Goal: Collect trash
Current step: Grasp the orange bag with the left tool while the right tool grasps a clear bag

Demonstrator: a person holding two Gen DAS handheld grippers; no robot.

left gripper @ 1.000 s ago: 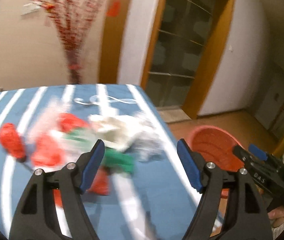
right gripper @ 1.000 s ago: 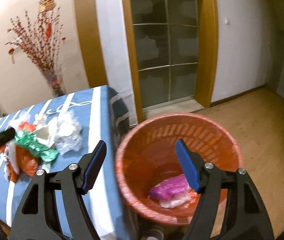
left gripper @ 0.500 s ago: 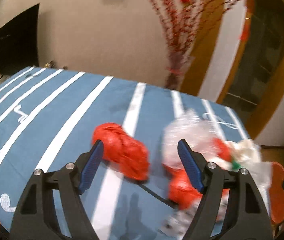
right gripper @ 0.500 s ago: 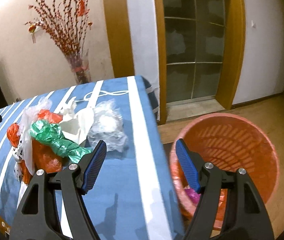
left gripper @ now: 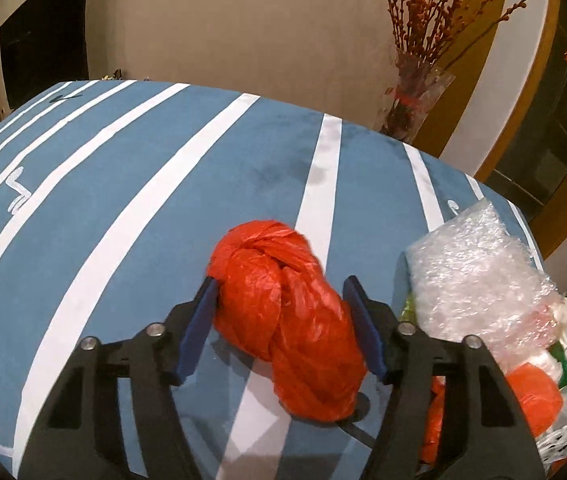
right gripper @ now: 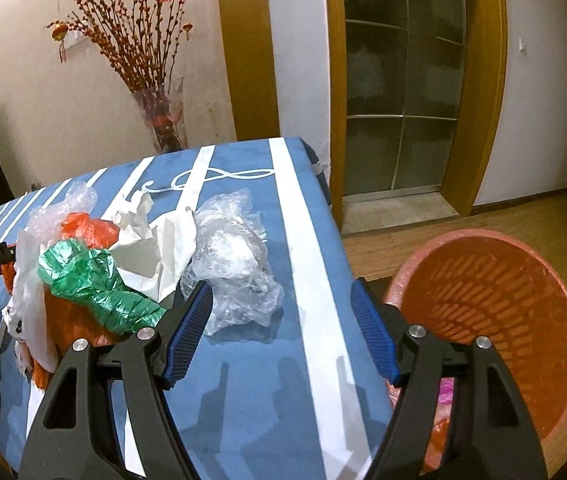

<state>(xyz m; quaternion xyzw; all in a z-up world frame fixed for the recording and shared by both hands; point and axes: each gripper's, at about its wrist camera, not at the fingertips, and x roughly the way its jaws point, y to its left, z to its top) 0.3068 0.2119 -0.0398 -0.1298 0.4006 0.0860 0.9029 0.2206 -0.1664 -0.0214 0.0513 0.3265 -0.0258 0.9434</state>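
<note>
A table (left gripper: 131, 184) under a blue cloth with white stripes fills most of both views. Beside its right edge, down on the wooden floor, stands a red plastic bin (right gripper: 495, 292) with slotted walls; a little pink plastic shows at its bottom.

On the table's right part lies a heap of rubbish. In the right wrist view it reads, from right to left: a crumpled clear plastic bag (right gripper: 235, 268), a sheet of white paper (right gripper: 155, 252), a twisted green bag (right gripper: 95, 284), and orange and thin white plastic at the heap's left. In the left wrist view a piece of bubble wrap (left gripper: 479, 276) lies at the near right, just beside the heap.

A knotted red plastic bag (left gripper: 287, 316) lies on the table apart from the heap, to its left. The left hand-held gripper (left gripper: 283, 328) straddles it: the bag sits between the two blue pads, the left pad touching its side, the right one just beside it, and the jaws are closing.

The right hand-held gripper (right gripper: 283, 332) hangs open and empty over the near right table edge, the clear bag just beyond its left pad and the bin behind its right pad.
</note>
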